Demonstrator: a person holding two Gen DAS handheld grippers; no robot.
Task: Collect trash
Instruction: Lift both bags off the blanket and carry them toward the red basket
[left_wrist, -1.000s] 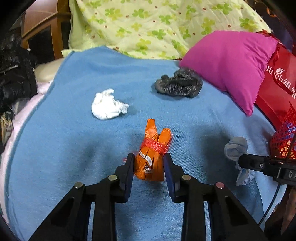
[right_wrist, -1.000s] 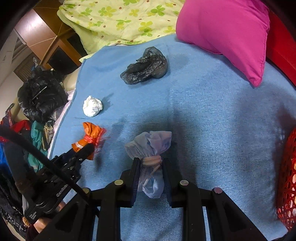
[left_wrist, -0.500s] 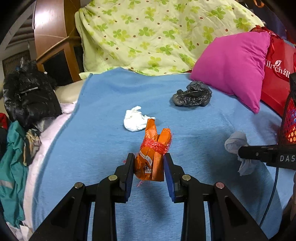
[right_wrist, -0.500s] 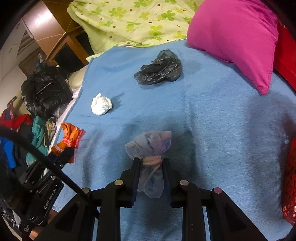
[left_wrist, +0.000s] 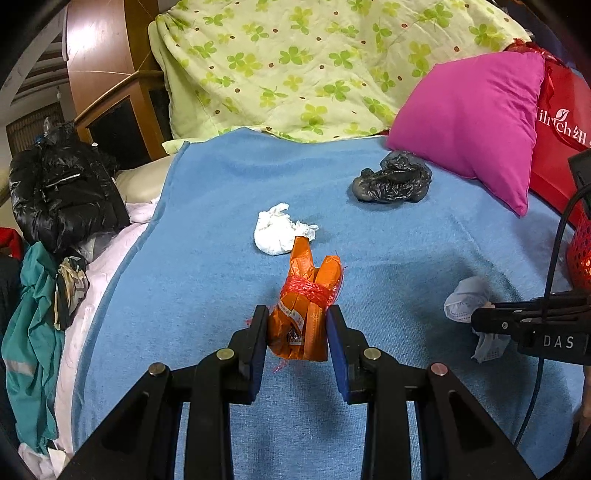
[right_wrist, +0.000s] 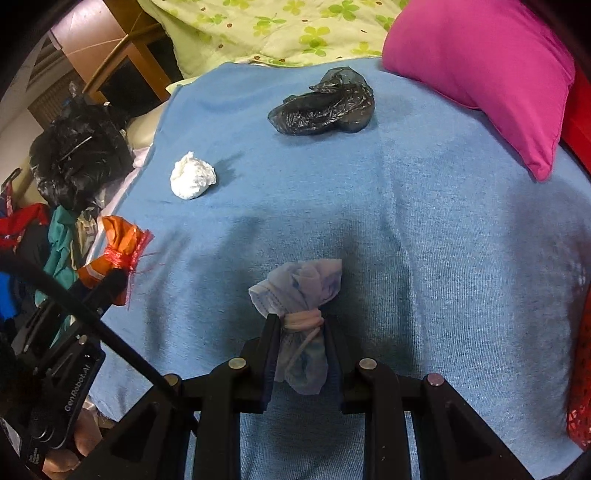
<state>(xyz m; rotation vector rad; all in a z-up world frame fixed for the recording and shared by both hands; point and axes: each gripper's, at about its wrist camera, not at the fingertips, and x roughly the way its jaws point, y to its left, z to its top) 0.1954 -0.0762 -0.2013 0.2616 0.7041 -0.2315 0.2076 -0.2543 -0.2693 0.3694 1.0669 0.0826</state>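
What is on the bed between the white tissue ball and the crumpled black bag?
Nothing: only bare blue blanket lies between the white tissue ball and the black bag, plain in the right wrist view.

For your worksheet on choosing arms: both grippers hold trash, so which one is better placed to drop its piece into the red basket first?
Right. The red basket sits beside the right gripper, which holds the bundled mask.

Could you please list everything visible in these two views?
Orange bundle: 1, orange, in left gripper.
Mask: 1, pale blue, in right gripper.
Tissue: 1, white, on blanket.
Black bag: 1, black, near pillow.
Blanket: 1, blue, over bed.
Pillow: 1, magenta, right.
Quilt: 1, green clover, rear.
Basket: 1, red, right edge.
Clothes: pile, mixed, left.
Left gripper: 1, black, shut.
Right gripper: 1, black, shut.
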